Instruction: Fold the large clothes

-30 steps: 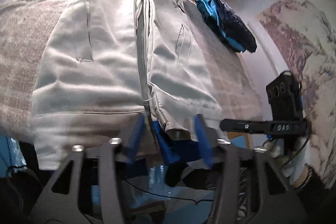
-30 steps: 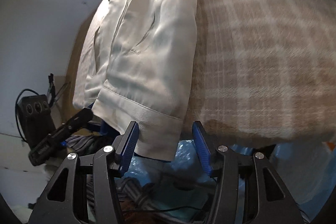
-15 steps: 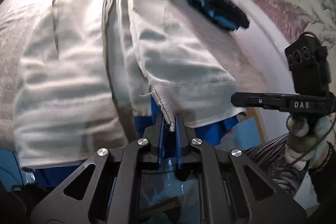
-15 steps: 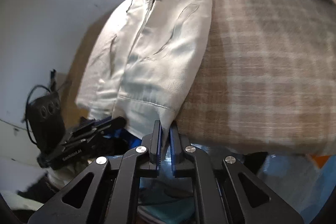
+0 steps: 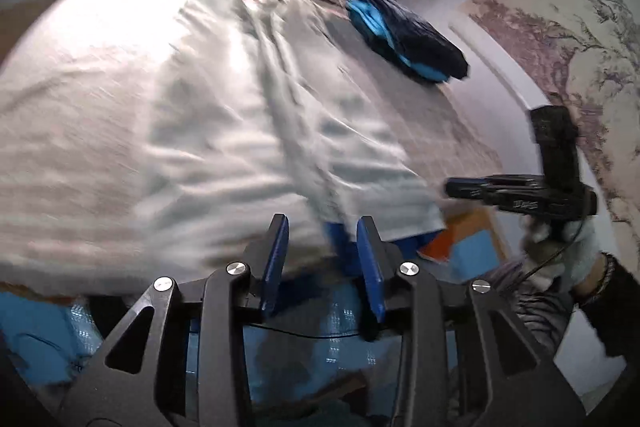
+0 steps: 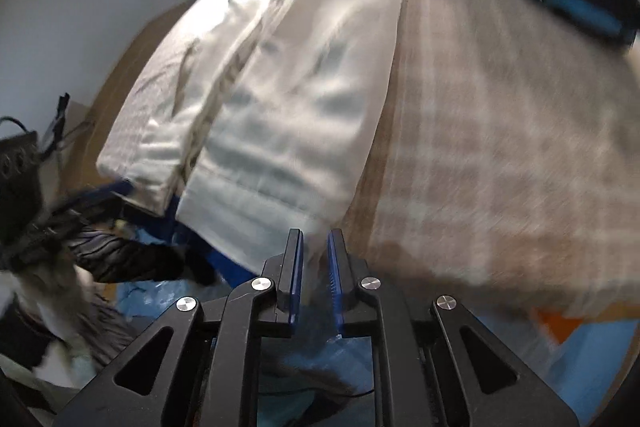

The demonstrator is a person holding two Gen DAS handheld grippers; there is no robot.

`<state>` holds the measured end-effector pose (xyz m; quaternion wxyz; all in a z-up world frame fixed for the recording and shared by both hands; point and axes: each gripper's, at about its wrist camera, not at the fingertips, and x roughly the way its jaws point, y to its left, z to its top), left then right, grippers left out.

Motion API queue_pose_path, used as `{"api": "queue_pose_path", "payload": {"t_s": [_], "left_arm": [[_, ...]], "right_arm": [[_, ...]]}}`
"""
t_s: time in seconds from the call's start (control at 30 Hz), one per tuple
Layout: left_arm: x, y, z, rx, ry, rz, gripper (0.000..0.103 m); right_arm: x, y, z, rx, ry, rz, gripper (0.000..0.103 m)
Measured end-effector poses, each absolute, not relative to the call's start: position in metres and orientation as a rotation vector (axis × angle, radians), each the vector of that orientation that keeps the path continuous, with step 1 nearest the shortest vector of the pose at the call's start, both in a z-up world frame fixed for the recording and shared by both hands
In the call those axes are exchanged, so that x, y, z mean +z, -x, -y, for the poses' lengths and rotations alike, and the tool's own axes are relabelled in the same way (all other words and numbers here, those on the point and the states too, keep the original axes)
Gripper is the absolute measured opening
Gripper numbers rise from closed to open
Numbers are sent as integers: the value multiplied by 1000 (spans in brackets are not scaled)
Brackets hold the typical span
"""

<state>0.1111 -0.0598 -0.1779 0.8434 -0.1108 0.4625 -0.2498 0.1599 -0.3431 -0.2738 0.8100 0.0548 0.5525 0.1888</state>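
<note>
Lying lengthwise, jacket hem nearest.

Pale grey-white cotton jacket with bright blue lining, lying front-up and lengthwise along the plaid-covered table. Front panels meeting down the middle, slanted pockets on each side. Blue collar at the table's far end; hem bunched and hanging over the table's near edge, blue lining showing beneath.
</note>
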Motion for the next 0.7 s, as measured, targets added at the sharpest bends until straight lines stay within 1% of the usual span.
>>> {"api": "queue_pose_path", "payload": {"t_s": [0.1,0.17,0.4,0.47,0.53,0.6,0.7], "left_arm": [[-176,-123,34,-447,203,-965,36],[-185,-136,25,-416,208,-986,36],[-232,-158,50,-476,195,-1114,36],[-246,-155,68,-501,130,-1126,36],[-246,-148,75,-500,66,-1079,36],[-243,-146,74,-524,57,-1086,36],[-233,-139,65,-555,84,-1081,36]], "right_arm": [[-256,-160,341,377,-89,-1103,11],[-250,-165,337,384,-101,-1063,11],[-274,-191,303,410,-7,-1104,11],[-284,-196,293,423,12,-1127,11],[-296,-202,282,442,16,-1161,11],[-309,-204,272,471,32,-1206,12],[-313,-198,257,463,171,-1182,12]]}}
